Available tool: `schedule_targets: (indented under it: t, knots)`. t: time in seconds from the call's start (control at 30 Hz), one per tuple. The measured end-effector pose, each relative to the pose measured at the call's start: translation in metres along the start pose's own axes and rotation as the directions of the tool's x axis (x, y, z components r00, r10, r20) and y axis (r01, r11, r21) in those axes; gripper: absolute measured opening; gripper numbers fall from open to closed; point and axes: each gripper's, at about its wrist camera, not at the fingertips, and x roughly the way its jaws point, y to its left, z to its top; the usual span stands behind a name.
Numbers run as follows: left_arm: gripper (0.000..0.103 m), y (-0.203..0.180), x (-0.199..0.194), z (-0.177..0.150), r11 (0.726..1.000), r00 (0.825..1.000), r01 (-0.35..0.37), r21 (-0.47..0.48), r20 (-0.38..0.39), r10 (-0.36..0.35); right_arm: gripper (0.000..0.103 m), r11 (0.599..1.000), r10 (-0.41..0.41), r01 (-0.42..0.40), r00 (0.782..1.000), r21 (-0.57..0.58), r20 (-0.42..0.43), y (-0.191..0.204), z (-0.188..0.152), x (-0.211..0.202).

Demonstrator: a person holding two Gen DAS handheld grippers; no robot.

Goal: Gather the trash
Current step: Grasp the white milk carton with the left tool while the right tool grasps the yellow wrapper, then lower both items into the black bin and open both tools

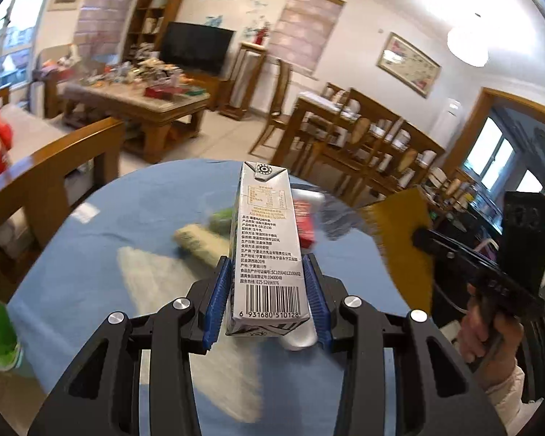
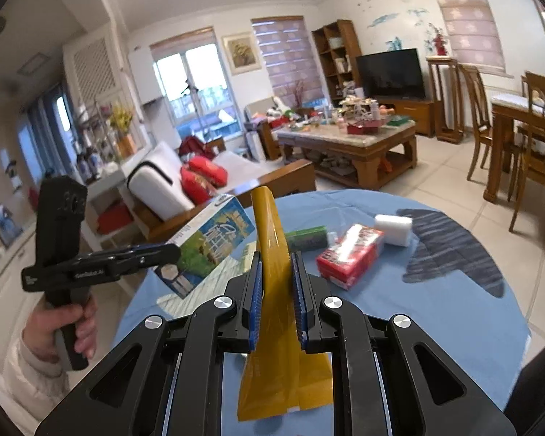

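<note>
Two grippers each hold trash above the blue tabletop [image 2: 436,327]: the left gripper [image 1: 267,287] has its jaws clamped on a milk carton [image 1: 265,239], the right gripper [image 2: 277,287] has its jaws pinched tight on a yellow wrapper [image 2: 272,254]. Beyond the right jaws lie a red packet [image 2: 348,254], a green packet [image 2: 307,238] and a white block [image 2: 394,229]

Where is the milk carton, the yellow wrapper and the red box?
milk carton [image 1: 267,243], left wrist view, on its printed side.
yellow wrapper [image 2: 272,254], right wrist view, on its middle fold.
red box [image 2: 350,254], right wrist view, on its top face.
</note>
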Motion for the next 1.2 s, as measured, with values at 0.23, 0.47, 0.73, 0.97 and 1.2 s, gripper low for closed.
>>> schedule_targets:
  t: [0.23, 0.47, 0.73, 0.97, 1.2]
  knots:
    - [0.04, -0.06, 0.025, 0.003, 0.992, 0.995, 0.097, 0.079, -0.024, -0.096, 0.016, 0.996, -0.059, 0.054, 0.996, 0.077, 0.06, -0.039, -0.013, -0.052]
    - [0.04, -0.122, 0.061, 0.002, 0.97, 0.979, 0.199, 0.139, -0.062, -0.192, 0.016, 0.979, -0.14, 0.12, 0.983, 0.163, 0.119, -0.092, -0.032, -0.111]
    - [0.04, -0.195, 0.108, -0.01, 0.929, 0.95, 0.305, 0.209, -0.142, -0.279, 0.016, 0.921, -0.304, 0.246, 0.939, 0.303, 0.162, -0.174, -0.07, -0.182]
    - [0.04, -0.266, 0.166, -0.025, 0.875, 0.899, 0.419, 0.242, -0.247, -0.362, 0.016, 0.83, -0.452, 0.346, 0.876, 0.438, 0.166, -0.241, -0.11, -0.24]
    - [0.04, -0.323, 0.223, -0.045, 0.84, 0.863, 0.467, 0.276, -0.349, -0.365, 0.016, 0.745, -0.547, 0.425, 0.83, 0.514, 0.105, -0.291, -0.151, -0.264]
